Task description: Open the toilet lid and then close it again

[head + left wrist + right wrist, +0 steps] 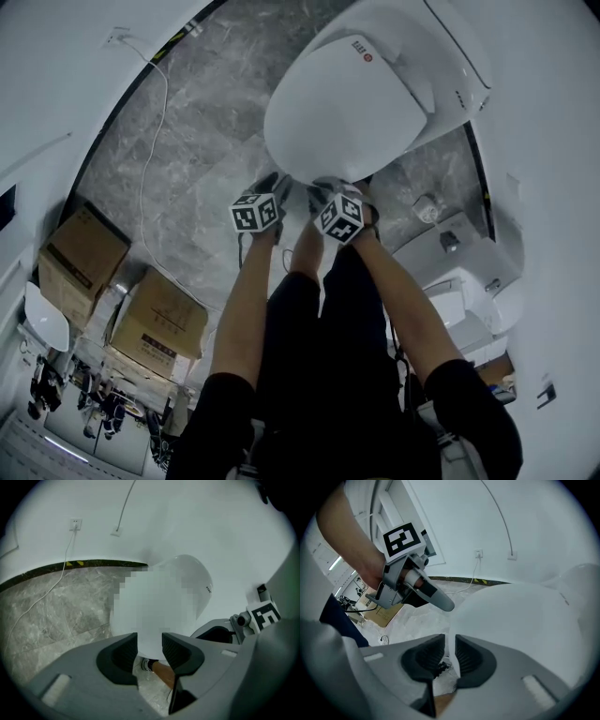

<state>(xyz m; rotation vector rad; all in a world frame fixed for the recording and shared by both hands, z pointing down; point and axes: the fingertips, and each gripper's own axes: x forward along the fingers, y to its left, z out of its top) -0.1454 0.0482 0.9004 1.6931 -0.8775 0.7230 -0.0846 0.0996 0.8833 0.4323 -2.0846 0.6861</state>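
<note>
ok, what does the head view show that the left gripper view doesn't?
Head view only: cardboard boxes and the person's forearms. Left gripper view only: a wall socket, and the left gripper with its jaws on the front edge of the toilet lid. Both: the toilet lid, grey stone floor and white cable.

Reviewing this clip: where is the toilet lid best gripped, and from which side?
By the thin front rim of the toilet lid, coming from the front. The lid is broad, smooth and domed on top; only that rim is thin enough to pinch.
</note>
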